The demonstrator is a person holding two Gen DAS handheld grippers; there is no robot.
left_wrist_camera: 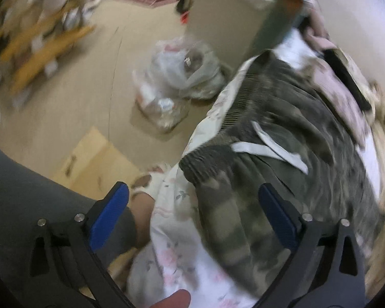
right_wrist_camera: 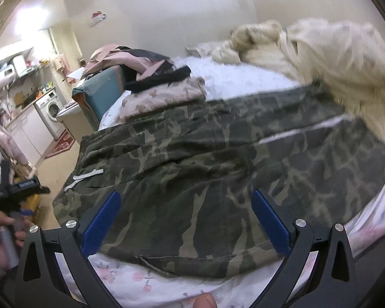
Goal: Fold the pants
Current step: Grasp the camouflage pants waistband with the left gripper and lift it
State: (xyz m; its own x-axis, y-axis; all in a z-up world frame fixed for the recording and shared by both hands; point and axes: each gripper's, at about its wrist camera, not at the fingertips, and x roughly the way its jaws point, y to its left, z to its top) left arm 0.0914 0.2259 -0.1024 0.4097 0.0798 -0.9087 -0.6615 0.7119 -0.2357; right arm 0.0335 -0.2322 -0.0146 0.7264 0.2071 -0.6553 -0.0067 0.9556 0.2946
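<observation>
pants [right_wrist_camera: 218, 159] at bed edge [left_wrist_camera: 172, 205], grippers [right_wrist_camera: 186, 220] spread

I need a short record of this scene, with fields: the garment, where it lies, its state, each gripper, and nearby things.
garment: camouflage pants with white drawstring
surface: floral bedsheet on a bed
state: spread out flat, not yet folded
left gripper: open, above the waistband, holding nothing
right gripper: open, above the near edge of the pants, holding nothing
nearby: folded pink garment; cream blanket
</observation>
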